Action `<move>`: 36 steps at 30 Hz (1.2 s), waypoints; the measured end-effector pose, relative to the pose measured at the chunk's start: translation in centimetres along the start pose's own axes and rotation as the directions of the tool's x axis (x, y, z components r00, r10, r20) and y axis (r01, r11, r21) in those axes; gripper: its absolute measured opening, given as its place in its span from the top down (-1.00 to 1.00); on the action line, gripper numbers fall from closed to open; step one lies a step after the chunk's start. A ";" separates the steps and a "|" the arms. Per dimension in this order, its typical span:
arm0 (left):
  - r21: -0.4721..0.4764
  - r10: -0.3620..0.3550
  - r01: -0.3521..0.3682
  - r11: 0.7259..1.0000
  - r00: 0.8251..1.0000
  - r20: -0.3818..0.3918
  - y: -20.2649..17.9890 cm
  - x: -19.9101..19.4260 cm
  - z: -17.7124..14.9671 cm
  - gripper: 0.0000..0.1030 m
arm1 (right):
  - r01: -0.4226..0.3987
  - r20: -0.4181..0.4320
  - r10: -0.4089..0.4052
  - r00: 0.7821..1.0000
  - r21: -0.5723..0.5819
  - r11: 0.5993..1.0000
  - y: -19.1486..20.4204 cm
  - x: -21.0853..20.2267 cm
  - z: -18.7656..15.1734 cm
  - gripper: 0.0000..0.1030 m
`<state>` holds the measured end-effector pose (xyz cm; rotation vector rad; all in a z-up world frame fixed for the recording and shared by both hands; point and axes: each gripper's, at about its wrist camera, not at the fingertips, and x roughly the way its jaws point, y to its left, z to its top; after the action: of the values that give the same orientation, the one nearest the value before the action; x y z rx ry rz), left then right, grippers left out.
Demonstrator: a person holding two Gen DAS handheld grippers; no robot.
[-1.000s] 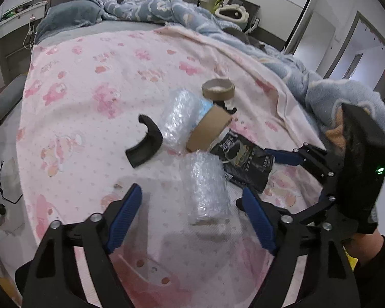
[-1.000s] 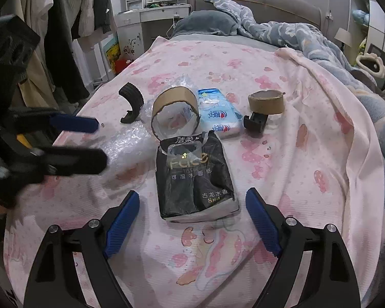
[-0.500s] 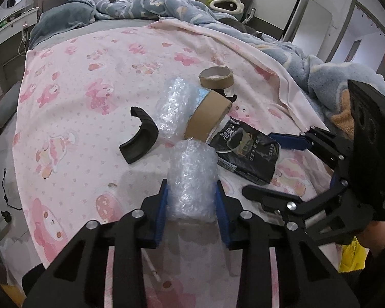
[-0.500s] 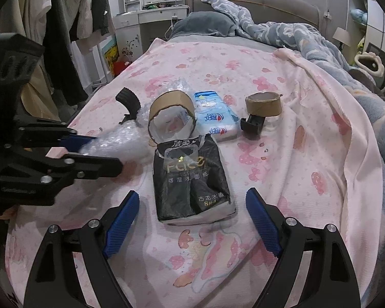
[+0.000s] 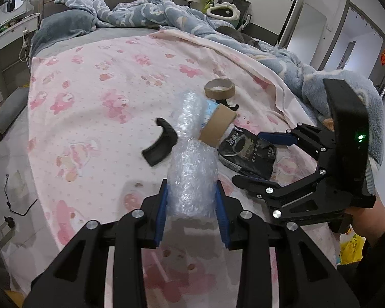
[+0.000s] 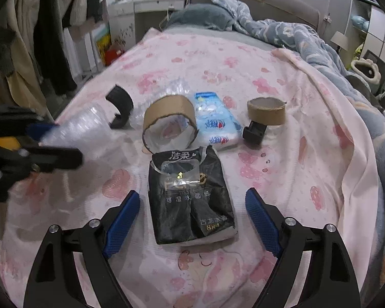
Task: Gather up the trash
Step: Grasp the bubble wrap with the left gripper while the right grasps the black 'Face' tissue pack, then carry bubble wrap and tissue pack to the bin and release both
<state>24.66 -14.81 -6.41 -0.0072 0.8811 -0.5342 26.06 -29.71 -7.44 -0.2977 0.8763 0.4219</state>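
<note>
Crinkled clear bubble wrap roll pinched in left tongs; right tongs closing around black tissue pack

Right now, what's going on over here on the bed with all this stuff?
A person is clearing trash off the pink bedspread with a hand-held gripper in each hand. The left hand-held gripper is clamped on a roll of bubble wrap. The right hand-held gripper straddles a black tissue pack, jaws closing but not yet touching it. Two cardboard tape cores, a blue wipes pack and a curved black piece still lie on the bed.
</note>
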 end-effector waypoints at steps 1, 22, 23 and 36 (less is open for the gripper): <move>0.000 0.005 -0.005 1.000 1.000 0.004 0.2 -0.2 0.0 0.29 | -0.005 -0.008 0.005 1.000 0.005 1.000 0.1 0.0 0.1 -0.12; -0.024 0.087 -0.086 0.996 0.994 0.065 4.9 -6.2 -2.4 0.29 | -0.019 0.101 -0.005 0.995 0.228 0.973 3.0 -5.8 1.3 0.00; -0.029 0.094 -0.092 0.995 0.994 0.062 5.3 -6.4 -2.7 0.29 | -0.020 0.105 -0.005 0.994 0.234 0.972 3.2 -5.9 1.3 0.00; -0.142 0.199 -0.196 0.970 0.980 0.008 12.1 -10.2 -7.2 0.29 | -0.062 0.175 0.021 0.984 0.233 0.971 10.9 -6.7 2.3 0.00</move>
<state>19.41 1.75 -6.29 -0.0530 0.8854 -0.2849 18.70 -20.73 -1.59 -0.0218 0.7563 0.3709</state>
